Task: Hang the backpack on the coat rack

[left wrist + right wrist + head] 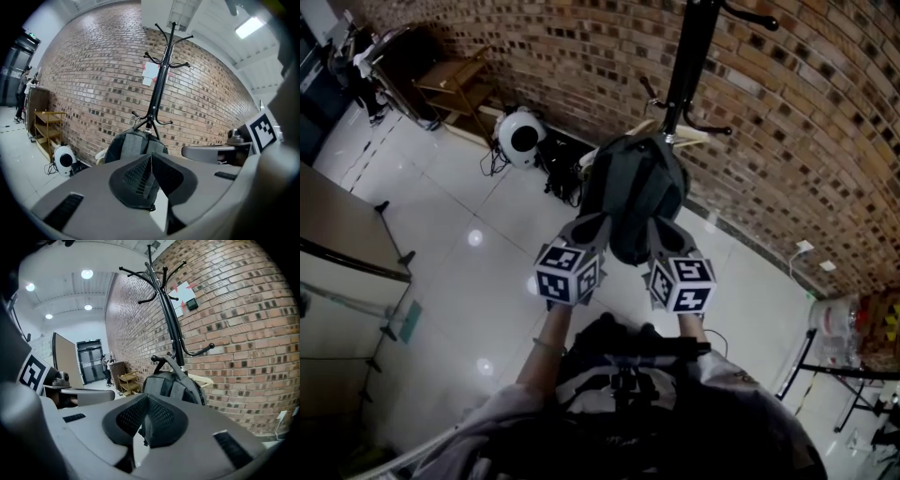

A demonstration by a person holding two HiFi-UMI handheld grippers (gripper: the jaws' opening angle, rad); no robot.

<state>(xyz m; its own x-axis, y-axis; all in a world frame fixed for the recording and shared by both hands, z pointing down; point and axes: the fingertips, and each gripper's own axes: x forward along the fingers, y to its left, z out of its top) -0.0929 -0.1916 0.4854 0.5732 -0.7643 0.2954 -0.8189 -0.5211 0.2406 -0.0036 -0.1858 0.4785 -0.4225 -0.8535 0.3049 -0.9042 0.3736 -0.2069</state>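
Note:
A dark grey backpack (633, 192) hangs by its top handle from a low hook of the black coat rack (684, 66), which stands against the brick wall. My left gripper (592, 223) and right gripper (661, 227) sit side by side just short of the pack's near side, both shut with nothing between the pads. In the left gripper view the backpack (133, 143) hangs beyond the closed left gripper (151, 157), under the coat rack (159, 89). In the right gripper view the backpack (171, 385) hangs on the coat rack (166, 310), past the closed right gripper (146, 399).
A white round device (522, 136) and a tangle of cables (562, 178) lie on the floor left of the rack's base. A wooden shelf (455, 80) stands along the wall. A desk (347, 234) is at the left, a metal stand (839, 370) at the right.

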